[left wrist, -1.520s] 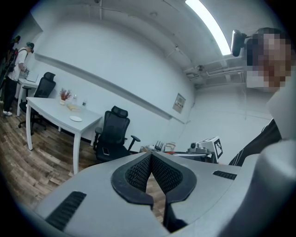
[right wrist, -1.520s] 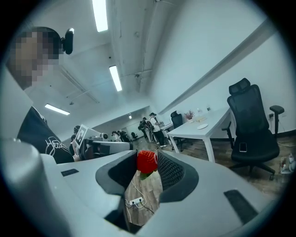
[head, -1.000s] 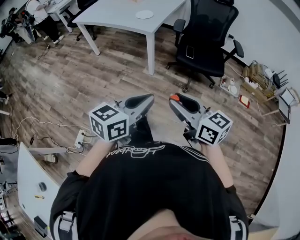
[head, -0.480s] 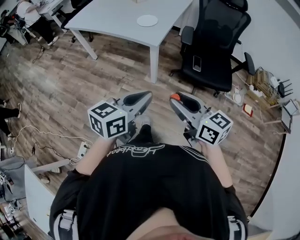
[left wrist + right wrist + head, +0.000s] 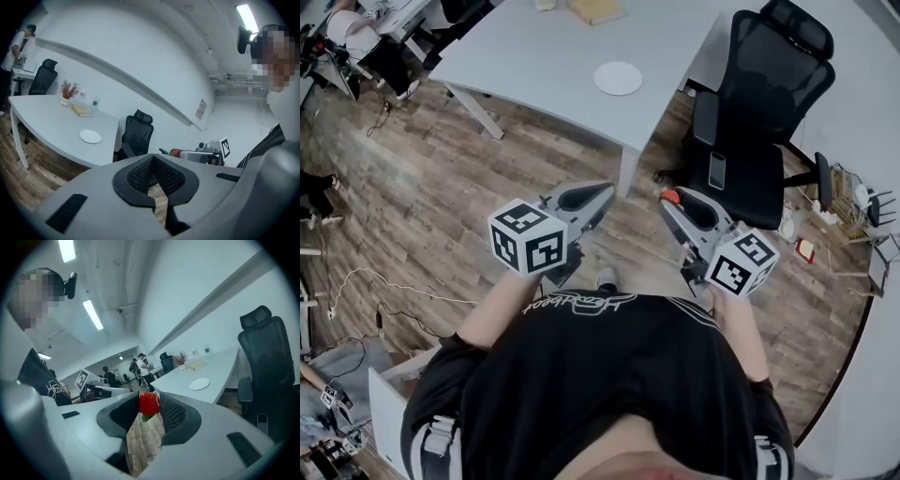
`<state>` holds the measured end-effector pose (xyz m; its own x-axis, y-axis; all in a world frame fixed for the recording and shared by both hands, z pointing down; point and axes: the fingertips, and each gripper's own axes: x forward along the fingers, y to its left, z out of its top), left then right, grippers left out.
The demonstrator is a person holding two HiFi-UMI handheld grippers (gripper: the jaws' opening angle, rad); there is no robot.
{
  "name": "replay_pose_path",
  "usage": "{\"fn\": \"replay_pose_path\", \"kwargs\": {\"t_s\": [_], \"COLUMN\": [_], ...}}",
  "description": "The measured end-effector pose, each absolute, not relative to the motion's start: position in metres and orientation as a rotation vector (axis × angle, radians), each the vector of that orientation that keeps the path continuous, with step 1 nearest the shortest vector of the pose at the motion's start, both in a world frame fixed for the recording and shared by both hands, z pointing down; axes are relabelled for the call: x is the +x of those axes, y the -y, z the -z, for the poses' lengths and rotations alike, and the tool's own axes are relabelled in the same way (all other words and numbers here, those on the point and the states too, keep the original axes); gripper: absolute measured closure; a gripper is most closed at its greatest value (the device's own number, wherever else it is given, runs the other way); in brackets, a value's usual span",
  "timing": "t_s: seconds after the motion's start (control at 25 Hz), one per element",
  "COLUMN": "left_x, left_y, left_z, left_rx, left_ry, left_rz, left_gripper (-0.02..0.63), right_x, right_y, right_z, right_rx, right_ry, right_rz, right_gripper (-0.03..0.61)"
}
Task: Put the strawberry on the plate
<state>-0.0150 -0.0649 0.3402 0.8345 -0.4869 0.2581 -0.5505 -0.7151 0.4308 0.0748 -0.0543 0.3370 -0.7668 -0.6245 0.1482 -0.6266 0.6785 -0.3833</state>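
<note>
1. One small red strawberry (image 5: pixel 149 402) is pinched in the tips of the right gripper (image 5: pixel 150 405).
2. The left gripper (image 5: pixel 152 158) is pressed together, empty.
3. One round white plate (image 5: pixel 618 78) lies on the grey table (image 5: pixel 516 56), at twelve o'clock from both grippers.

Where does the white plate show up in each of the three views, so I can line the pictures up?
Head view: plate at the top, right of centre, on the white table.
Left gripper view: plate left of centre, on that table.
Right gripper view: plate right of centre, above the jaws.
Shared landmark: the black office chair, right of the plate in all three.
</note>
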Motion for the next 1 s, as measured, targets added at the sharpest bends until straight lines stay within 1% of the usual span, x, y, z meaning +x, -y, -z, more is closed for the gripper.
{"fn": "replay_pose_path", "kwargs": {"t_s": [0.2,0.36,0.72,1.0], "left_x": [-0.038,-0.047,-0.042,-0.043], "left_y": [0.111,0.128,0.146,0.182], "left_z": [-0.345,-0.343,-0.332,-0.331], "left_rx": [2.511,2.516,2.56,2.543], "left_ry": [0.762,0.766,0.781,0.828], "left_rz": [-0.177,-0.166,-0.154,-0.146], "left_gripper": [0.607,0.607,0.607,0.607], "right_x": [0.056,0.048,0.046,0.041], "right_y": [0.099,0.113,0.133,0.173], "right_z": [-0.337,-0.332,-0.325,-0.325], "right_rx": [1.095,1.107,1.07,1.004], "right_ry": [2.861,2.866,2.894,2.906], "right_rz": [-0.622,-0.576,-0.523,-0.522], "right_gripper": [0.446,0.446,0.446,0.446]}}
